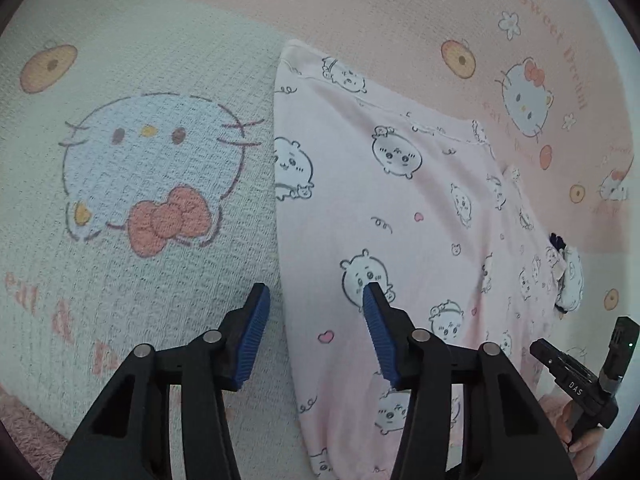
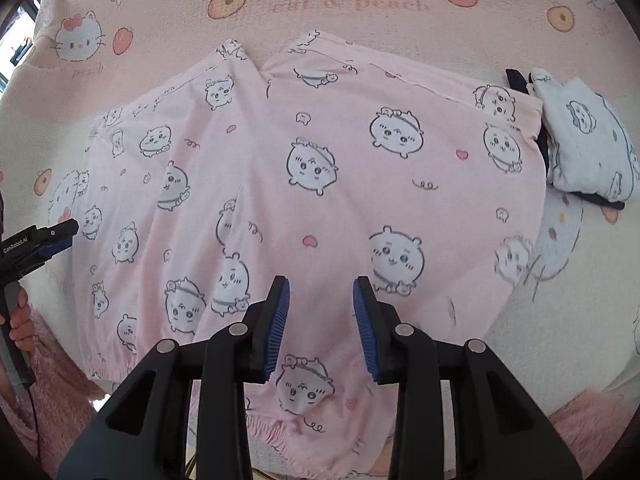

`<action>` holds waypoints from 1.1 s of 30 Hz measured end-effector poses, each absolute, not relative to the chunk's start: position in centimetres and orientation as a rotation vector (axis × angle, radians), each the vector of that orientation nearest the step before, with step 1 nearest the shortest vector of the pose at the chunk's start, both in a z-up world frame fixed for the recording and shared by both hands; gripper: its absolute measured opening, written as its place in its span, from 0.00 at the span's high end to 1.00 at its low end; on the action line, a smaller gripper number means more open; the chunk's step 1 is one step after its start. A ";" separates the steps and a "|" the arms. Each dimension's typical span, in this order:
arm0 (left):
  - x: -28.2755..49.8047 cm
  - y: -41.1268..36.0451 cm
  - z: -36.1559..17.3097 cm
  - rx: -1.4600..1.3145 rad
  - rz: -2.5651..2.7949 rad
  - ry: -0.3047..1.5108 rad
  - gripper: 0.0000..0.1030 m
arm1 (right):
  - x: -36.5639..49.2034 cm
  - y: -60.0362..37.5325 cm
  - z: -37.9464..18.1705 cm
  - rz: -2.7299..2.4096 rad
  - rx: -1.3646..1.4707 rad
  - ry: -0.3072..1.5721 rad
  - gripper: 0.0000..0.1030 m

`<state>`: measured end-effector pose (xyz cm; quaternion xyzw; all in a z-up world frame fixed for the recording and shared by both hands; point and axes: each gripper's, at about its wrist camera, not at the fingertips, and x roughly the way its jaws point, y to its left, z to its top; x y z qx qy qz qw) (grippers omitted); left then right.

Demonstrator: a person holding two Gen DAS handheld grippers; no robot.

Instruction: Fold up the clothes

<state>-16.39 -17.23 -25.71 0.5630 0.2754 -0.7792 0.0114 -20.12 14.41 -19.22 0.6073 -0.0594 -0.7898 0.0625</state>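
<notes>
Pink pyjama trousers printed with white cartoon animals lie spread flat on the bed, elastic waistband near me, two legs pointing away. They also show in the left wrist view. My right gripper is open and empty, hovering just above the waist end of the trousers. My left gripper is open and empty, straddling the trousers' left edge, one finger over the blanket and one over the cloth. Each gripper shows at the edge of the other's view: the left one and the right one.
A Hello Kitty blanket in cream and pink covers the bed. A folded white and navy garment lies at the trousers' right side; it also shows small in the left wrist view. A fuzzy pink cloth lies along the near edge.
</notes>
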 end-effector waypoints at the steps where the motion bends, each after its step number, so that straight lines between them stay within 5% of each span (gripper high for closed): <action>1: -16.5 -17.4 -25.8 1.762 -2.432 0.889 0.63 | -19.8 15.3 -17.9 -2.356 1.807 -0.269 0.67; 5: -16.8 -17.2 -25.9 1.766 -2.472 0.873 0.63 | -20.1 18.3 -15.6 -2.415 1.728 -0.381 0.49; 14: -17.0 -17.7 -26.4 1.665 -2.458 0.881 0.63 | -20.1 21.1 -22.6 -2.465 1.865 -0.373 0.51; 16: -17.9 -16.2 -26.3 1.717 -2.497 0.723 0.63 | -19.9 20.7 -22.8 -2.491 1.846 -0.343 0.51; 18: -18.3 -15.4 -26.1 1.742 -2.505 0.599 0.74 | -20.0 19.8 -22.9 -2.512 1.843 -0.261 0.49; 19: -18.4 -15.5 -26.3 1.760 -2.499 0.629 0.99 | -20.0 19.5 -22.9 -2.525 1.842 -0.228 0.49; 22: -18.0 -16.4 -26.2 1.768 -2.483 0.739 0.98 | -20.0 18.8 -22.9 -2.559 1.840 -0.182 0.49; 33: -16.7 -18.9 -25.8 1.753 -2.394 0.511 0.94 | -19.9 18.1 -23.0 -2.589 1.843 -0.102 0.51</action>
